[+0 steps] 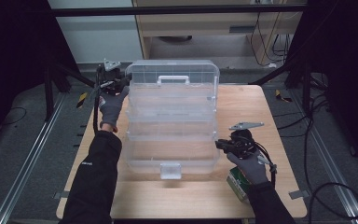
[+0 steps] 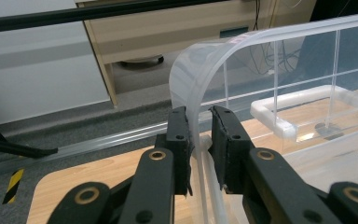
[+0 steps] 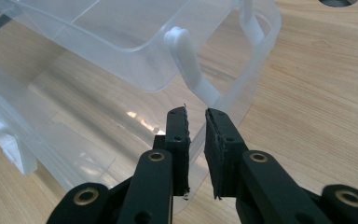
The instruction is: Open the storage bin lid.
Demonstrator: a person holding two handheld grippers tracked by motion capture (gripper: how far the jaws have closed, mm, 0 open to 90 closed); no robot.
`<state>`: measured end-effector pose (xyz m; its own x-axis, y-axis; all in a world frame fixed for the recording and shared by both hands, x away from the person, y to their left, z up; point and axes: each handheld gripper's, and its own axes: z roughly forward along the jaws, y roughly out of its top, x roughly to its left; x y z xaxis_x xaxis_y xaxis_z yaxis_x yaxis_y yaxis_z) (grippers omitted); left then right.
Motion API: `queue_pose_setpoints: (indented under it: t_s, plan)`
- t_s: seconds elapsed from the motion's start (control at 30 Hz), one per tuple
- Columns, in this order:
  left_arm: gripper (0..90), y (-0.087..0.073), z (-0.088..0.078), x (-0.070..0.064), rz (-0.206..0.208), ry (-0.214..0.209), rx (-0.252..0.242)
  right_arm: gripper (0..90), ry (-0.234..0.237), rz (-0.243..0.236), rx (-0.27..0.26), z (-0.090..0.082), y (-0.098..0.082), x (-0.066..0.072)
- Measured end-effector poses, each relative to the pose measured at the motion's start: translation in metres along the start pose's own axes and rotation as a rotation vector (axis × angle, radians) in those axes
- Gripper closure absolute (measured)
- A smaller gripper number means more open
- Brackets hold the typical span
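A clear plastic tiered organiser box (image 1: 172, 140) stands open on the wooden table (image 1: 261, 107), its trays stepped back towards the raised lid (image 1: 172, 70) with a white handle (image 1: 173, 79). My left gripper (image 1: 123, 81) is at the lid's left corner. In the left gripper view it (image 2: 199, 123) is shut on the lid's curved rim (image 2: 193, 70), which runs between the pads. My right gripper (image 1: 218, 143) sits at the right side of the bottom tray. In the right gripper view it (image 3: 196, 122) is closed on that tray's clear wall (image 3: 242, 100).
A small green carton (image 1: 237, 183) lies on the table under my right hand. The box's front latch (image 1: 170, 170) faces the near edge. Black frame posts (image 1: 51, 84) stand beside the table, and cables (image 1: 326, 186) lie on the floor at right.
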<state>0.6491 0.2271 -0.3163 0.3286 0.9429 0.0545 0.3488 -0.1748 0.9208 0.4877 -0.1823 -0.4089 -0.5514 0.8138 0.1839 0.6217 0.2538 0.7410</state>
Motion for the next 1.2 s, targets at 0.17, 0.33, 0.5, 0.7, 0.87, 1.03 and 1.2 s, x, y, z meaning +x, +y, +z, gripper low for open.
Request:
queue_pose_setpoints:
  t_s: [0.17, 0.33, 0.5, 0.7, 0.87, 1.03, 1.2]
  plan:
    - [77.0, 0.001, 0.006, 0.001, 0.002, 0.003, 0.01, 79.9, 0.0, -0.001, -0.001, 0.0, 0.0, 0.0]
    - [76.8, 0.001, 0.013, 0.002, 0.002, 0.009, 0.024, 79.9, 0.0, -0.001, 0.0, 0.0, 0.0, 0.0]
    - [76.8, 0.001, 0.02, 0.004, -0.01, 0.007, 0.031, 79.6, 0.005, 0.001, -0.001, 0.001, 0.0, -0.001]
    - [76.7, -0.001, 0.029, 0.006, -0.027, 0.009, 0.037, 79.6, 0.004, 0.001, 0.0, 0.001, 0.0, -0.001]
    - [76.6, 0.0, 0.035, 0.006, -0.028, 0.021, 0.056, 79.6, 0.004, 0.0, 0.0, 0.001, 0.0, -0.001]
    - [76.1, 0.0, 0.041, 0.006, -0.025, 0.028, 0.071, 79.5, 0.008, 0.002, -0.001, 0.001, 0.0, -0.001]
    - [76.0, -0.001, 0.046, 0.006, -0.031, 0.033, 0.08, 79.6, 0.006, 0.002, 0.002, 0.001, 0.0, -0.001]
